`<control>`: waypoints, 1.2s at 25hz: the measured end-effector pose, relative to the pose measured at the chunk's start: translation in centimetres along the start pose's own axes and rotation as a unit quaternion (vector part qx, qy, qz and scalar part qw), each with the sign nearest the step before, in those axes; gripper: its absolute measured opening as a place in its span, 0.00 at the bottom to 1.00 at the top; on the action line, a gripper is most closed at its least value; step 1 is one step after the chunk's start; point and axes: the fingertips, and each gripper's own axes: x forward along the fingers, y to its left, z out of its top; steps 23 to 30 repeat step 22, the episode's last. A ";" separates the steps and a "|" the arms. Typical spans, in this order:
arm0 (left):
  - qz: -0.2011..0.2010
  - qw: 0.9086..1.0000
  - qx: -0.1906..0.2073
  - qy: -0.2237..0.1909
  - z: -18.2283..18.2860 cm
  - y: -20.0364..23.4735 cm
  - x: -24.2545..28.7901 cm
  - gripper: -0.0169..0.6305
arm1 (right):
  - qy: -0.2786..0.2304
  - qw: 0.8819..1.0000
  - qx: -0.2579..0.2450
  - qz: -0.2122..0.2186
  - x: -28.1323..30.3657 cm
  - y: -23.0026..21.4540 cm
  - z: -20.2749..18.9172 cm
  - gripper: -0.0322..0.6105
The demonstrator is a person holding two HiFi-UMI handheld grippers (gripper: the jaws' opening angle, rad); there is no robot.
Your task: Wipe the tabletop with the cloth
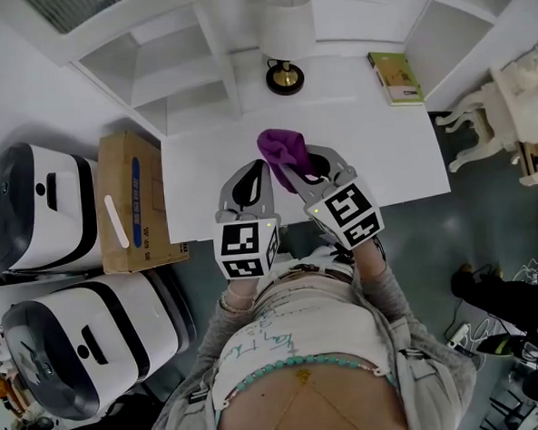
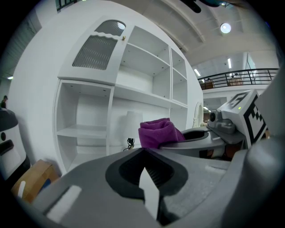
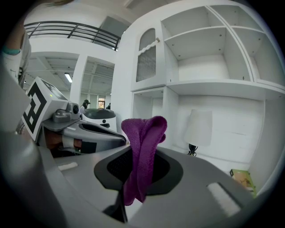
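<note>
Head view: above, facing steeply down on table (image 1: 402,156), with left gripper (image 1: 259,169) and right gripper (image 1: 307,166) close below. Gripper views: low, roughly level, each facing along its own jaws toward shelf unit (image 2: 133,80). All three share lamp (image 1: 285,27) and cloth (image 1: 281,148); each gripper view includes the other gripper.

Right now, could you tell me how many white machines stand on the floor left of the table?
2. One machine stands left of the box; the other machine is nearer the person, lower in the head view. Others may lie outside the frame.
</note>
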 end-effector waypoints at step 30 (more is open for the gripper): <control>-0.006 1.000 -0.002 0.005 -0.1 0.8 1.4 0.03 | 0.007 1.000 0.000 0.001 1.5 -0.7 0.4 0.18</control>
